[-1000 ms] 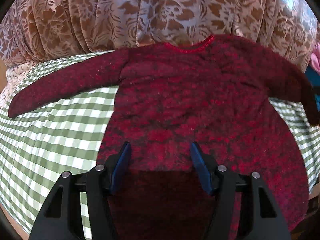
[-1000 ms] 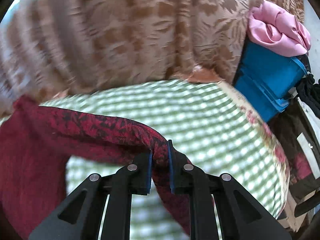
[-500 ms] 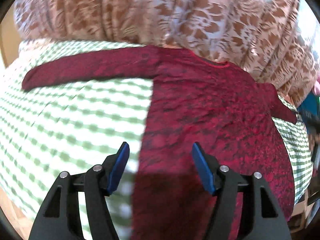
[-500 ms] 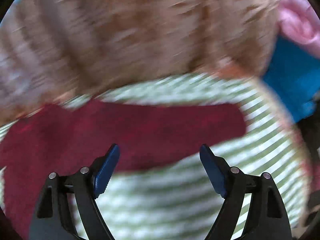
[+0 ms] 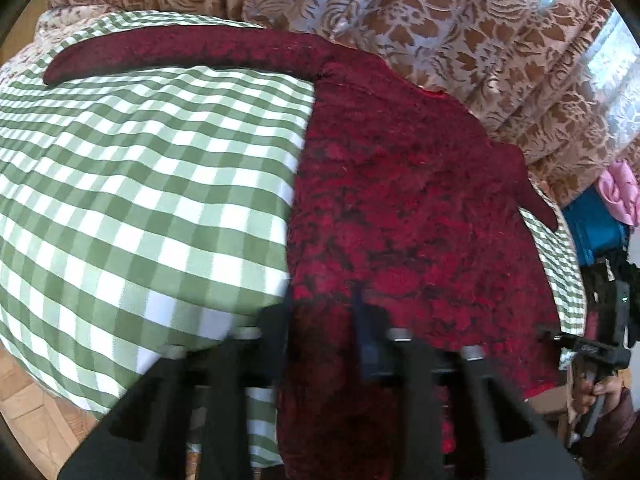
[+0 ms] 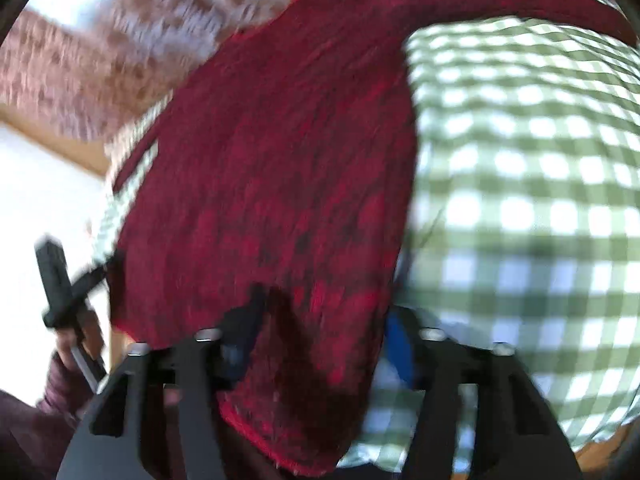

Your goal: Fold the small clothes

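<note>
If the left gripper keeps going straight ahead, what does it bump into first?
Most likely the red sweater. The left gripper hangs over the sweater's lower left edge, jaws open. The checked cloth lies just beside it. Blur hides the exact height.

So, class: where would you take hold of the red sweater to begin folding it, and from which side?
Grip the bottom hem of the red sweater at its two corners, coming from the near table edge. It lies flat on the checked cloth, hem draped over that edge, so fingers can slip under. The left gripper and right gripper are already there.
</note>
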Demonstrator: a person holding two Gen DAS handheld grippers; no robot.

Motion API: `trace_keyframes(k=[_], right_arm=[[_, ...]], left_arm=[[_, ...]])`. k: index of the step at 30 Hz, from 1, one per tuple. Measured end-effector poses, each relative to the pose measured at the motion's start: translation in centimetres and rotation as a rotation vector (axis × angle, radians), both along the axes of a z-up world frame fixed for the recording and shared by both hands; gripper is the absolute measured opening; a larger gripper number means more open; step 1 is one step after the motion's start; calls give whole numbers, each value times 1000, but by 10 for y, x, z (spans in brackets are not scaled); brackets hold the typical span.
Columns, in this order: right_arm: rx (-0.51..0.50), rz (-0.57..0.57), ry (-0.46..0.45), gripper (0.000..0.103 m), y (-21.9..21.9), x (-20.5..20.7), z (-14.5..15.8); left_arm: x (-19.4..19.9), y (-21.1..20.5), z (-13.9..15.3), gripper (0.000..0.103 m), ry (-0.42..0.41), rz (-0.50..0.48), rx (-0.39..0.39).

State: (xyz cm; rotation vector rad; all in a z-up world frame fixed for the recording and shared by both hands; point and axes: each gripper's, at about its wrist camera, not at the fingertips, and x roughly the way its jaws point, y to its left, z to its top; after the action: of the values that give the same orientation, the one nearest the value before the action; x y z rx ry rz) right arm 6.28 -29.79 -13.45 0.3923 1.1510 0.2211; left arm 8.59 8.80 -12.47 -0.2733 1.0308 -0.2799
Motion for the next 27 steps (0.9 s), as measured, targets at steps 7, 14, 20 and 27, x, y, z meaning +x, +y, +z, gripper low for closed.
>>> trace_keyframes(k=[7, 14, 20, 27], right_arm=[[-60, 83, -78, 17, 16, -18, 29], [50, -32, -91, 53, -32, -13, 30], [137, -404, -201, 54, -139, 16, 38], [237, -821, -235, 53, -264, 77, 12]], left_arm=[[-15, 5, 7, 19, -3, -18, 70], [-12, 6, 35, 52, -89, 42, 96], [24, -36, 55, 52, -145, -13, 106], [57, -107, 45, 53, -118, -124, 139]])
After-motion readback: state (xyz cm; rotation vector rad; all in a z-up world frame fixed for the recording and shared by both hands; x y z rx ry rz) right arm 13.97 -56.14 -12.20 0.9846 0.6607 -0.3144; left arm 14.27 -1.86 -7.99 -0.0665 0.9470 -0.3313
